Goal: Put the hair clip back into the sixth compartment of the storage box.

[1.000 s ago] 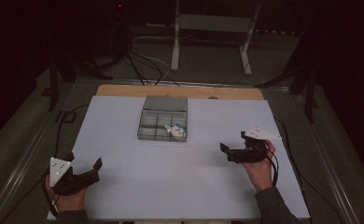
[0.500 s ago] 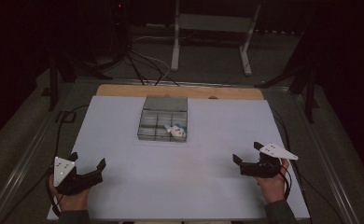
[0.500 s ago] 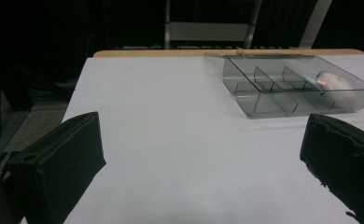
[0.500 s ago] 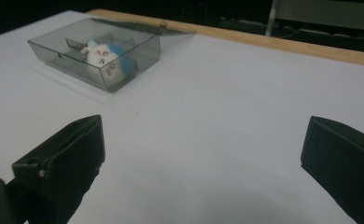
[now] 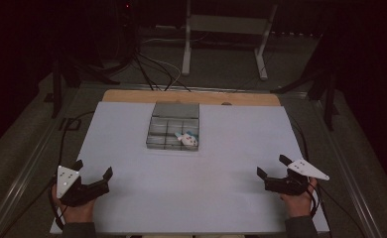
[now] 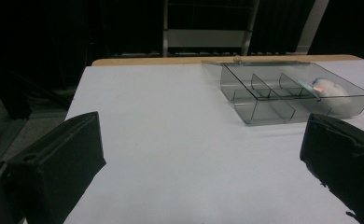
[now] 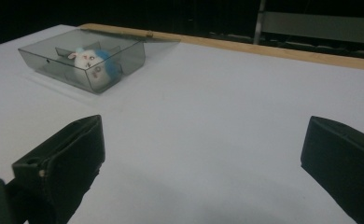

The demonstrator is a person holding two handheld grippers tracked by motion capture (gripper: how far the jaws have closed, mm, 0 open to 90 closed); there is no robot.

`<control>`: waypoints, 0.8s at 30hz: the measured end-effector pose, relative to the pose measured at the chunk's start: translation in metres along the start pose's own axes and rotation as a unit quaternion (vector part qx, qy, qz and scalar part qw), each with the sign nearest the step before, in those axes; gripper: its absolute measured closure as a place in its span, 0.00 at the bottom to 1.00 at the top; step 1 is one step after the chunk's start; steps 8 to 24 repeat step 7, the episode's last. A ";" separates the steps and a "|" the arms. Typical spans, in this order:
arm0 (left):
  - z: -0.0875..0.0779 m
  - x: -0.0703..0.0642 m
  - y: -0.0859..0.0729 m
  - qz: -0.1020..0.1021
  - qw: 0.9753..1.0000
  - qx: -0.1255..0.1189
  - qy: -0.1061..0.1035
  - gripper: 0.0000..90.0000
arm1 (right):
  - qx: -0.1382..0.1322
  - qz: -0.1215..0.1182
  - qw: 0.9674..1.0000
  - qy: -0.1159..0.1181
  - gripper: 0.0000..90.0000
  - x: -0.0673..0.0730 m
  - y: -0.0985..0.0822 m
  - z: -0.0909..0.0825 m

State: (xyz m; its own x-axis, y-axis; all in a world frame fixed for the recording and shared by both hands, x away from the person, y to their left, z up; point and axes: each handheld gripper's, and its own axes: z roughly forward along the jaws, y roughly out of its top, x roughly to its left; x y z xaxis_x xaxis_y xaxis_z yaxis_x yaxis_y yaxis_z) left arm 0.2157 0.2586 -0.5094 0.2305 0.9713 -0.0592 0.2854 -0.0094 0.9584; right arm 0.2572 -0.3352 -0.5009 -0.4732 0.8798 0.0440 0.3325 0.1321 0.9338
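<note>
While both claws rest low over the near edge of the bench, the scene reads as follows.

Bench: white bench (image 5: 191, 178) with a wooden strip along its far edge; dark floor and cables lie beyond it.

Left claw: left claw (image 5: 91, 171) at the near left corner, held in a hand (image 5: 75, 210); its two black jaws stand wide apart with nothing between them, pointing toward the middle of the bench. A white three-cornered plate sits on top of it.

Right claw: right claw (image 5: 273, 166) at the near right, held in the other hand (image 5: 296, 203); its jaws are likewise spread wide and hold nothing, pointing left and far. Its white plate points to the right.

Organizer box: clear grey compartment box (image 5: 174, 126) on the far middle of the bench, well apart from both claws, its lid swung open toward the far side. Dividers split it into several small cells.

Toy: small white plush toy with a blue part (image 5: 187, 139) lying in a cell at the near right of the box. From the left gripper view it (image 6: 330, 88) sits at the right end of the box (image 6: 264, 100); from the right gripper view its face (image 7: 92, 63) presses against the near wall of the box (image 7: 124, 58).

Space between the claws: bare white surface.
</note>
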 end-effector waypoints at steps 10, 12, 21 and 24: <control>0.002 0.000 -0.001 0.000 1.000 0.007 0.006 0.01 | 0.004 -0.007 1.000 0.008 0.00 0.008 0.000 0.003; 0.002 0.000 -0.001 0.000 1.000 0.007 0.006 0.01 | 0.004 -0.007 1.000 0.008 0.00 0.008 0.000 0.003; 0.002 0.000 -0.001 0.000 1.000 0.007 0.006 0.01 | 0.004 -0.007 1.000 0.008 0.00 0.008 0.000 0.003; 0.002 0.000 -0.001 0.000 1.000 0.007 0.006 0.01 | 0.004 -0.007 1.000 0.008 0.00 0.008 0.000 0.003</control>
